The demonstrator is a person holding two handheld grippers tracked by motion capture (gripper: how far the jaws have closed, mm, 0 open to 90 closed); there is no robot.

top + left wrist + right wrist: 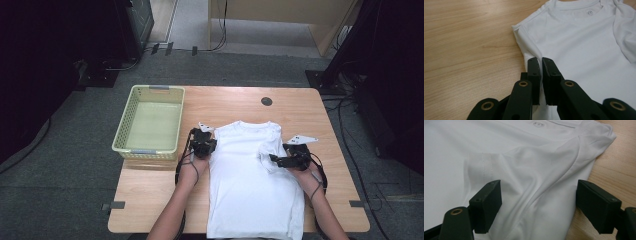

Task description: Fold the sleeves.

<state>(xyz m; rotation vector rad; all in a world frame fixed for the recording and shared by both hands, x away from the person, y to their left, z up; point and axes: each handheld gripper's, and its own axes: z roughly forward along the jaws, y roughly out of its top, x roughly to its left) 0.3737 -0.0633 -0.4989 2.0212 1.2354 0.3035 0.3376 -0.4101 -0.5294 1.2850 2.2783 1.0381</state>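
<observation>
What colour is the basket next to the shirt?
The basket is pale yellow-green, with a lattice wall. It shows best in the high view.

Even overhead light, dark room edges, soft focus, near fingers (534, 72) slightly blurred.

from my feed this looks like a lab or recording room, not a home. i see one bare wooden table (240, 100) with a round cable hole (266, 101), set on grey carpet (75, 150). black stands with flat metal feet (320, 79) flank it, and loose cables (350, 150) trail over the floor. dark equipment racks (135, 25) fill the back left. a plywood panel (280, 15) stands behind, and an empty pale plastic basket (150, 150) waits on the table.
</observation>
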